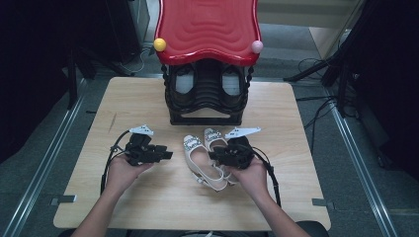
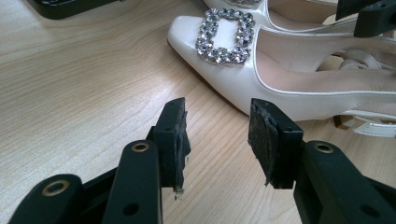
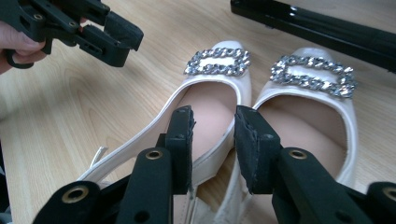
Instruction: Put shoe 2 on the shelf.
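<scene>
At the near middle of the table (image 1: 148, 207), the right gripper (image 3: 214, 140) is hovering with jaws apart over the adjoining sides of two white buckled shoes (image 1: 205, 158), clamping nothing. The left gripper (image 2: 217, 135), jaws likewise apart and empty, is sitting just beside the left shoe's toe. Beyond, a red-topped black shoe rack (image 1: 207, 29) is standing.

Black hand-held grippers (image 1: 148, 150), brass rivets
</scene>
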{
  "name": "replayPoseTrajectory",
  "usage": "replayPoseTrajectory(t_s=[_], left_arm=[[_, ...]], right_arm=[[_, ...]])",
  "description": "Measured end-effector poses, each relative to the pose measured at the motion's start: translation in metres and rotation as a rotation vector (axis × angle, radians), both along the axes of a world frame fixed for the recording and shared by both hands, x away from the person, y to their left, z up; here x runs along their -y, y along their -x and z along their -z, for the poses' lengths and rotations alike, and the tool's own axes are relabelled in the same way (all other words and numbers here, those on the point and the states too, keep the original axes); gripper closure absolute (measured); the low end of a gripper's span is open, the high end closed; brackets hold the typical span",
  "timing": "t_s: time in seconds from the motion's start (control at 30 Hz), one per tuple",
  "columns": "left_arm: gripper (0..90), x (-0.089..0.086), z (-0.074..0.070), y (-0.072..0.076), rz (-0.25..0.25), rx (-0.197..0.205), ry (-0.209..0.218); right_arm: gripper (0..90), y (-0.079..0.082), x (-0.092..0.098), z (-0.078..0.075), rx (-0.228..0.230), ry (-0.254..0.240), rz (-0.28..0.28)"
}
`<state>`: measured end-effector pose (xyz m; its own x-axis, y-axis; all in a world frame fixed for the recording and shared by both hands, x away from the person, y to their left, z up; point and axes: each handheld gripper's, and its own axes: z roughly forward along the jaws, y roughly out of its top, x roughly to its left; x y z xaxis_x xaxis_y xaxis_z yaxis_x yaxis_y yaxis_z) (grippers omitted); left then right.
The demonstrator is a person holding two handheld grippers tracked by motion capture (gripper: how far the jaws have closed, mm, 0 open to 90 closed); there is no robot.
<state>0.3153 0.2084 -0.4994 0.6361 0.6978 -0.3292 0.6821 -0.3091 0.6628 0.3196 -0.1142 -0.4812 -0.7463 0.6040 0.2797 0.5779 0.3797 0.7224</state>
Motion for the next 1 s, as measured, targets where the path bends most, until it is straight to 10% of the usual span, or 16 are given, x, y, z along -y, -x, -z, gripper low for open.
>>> replayPoseTrajectory(t_s=[0.4, 1.0], left_arm=[[56.3, 0.006, 0.000, -0.007, 0.023, -0.002, -0.019], [56.3, 0.006, -0.003, -0.013, 0.018, 0.006, -0.015]], right_arm=[[62.6, 0.003, -0.001, 0.000, 0.022, 0.093, 0.064], [61.3, -0.016, -0.024, 0.012, -0.169, 0.201, 0.042]])
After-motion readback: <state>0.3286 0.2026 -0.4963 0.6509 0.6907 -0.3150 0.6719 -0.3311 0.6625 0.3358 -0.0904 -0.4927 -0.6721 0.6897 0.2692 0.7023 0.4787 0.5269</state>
